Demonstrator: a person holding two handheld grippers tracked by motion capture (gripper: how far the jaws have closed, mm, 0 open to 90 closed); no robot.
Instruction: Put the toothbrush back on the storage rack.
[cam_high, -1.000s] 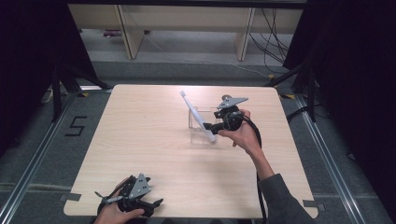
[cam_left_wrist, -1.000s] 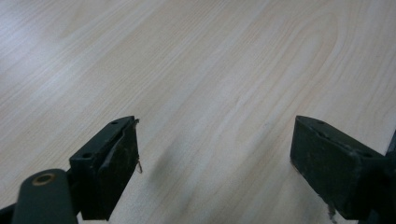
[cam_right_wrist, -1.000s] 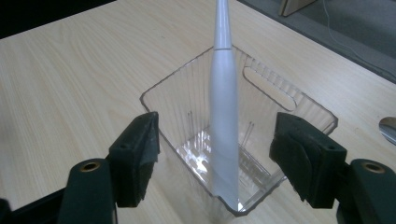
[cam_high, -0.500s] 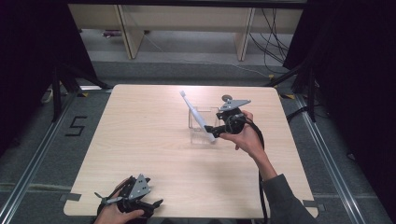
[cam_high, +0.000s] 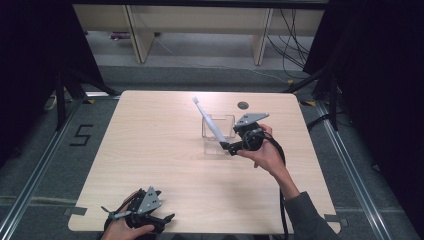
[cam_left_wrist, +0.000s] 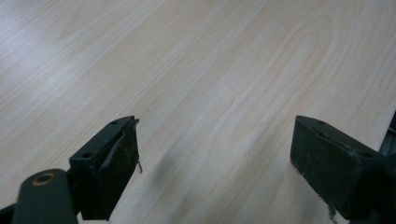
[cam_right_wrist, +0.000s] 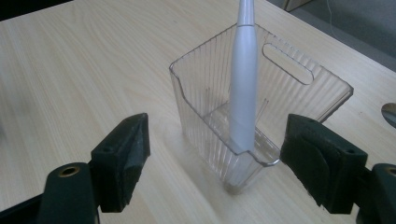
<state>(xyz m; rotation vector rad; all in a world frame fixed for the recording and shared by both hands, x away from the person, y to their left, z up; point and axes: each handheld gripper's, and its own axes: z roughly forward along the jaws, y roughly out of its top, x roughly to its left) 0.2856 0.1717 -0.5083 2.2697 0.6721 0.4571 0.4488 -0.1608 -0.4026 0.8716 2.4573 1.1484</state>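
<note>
A white toothbrush leans in a clear ribbed plastic container at the middle of the wooden table, its head pointing up and to the far left. My right gripper sits at the container's near right corner. Its jaws have just been opening. In the right gripper view the toothbrush handle and the near end of the container lie between the wide-apart pads, touching neither. My left gripper rests open at the table's front left, with only bare wood between its jaws.
The tabletop is light wood with a small dark round hole at the back right. Beyond the far edge stand shelf legs and cables on the floor. A cable trails from the right gripper along the forearm.
The right gripper's jaws have spread wider and the hand has shifted slightly toward the near edge. The toothbrush stays leaning in the container. The left gripper has not moved.
</note>
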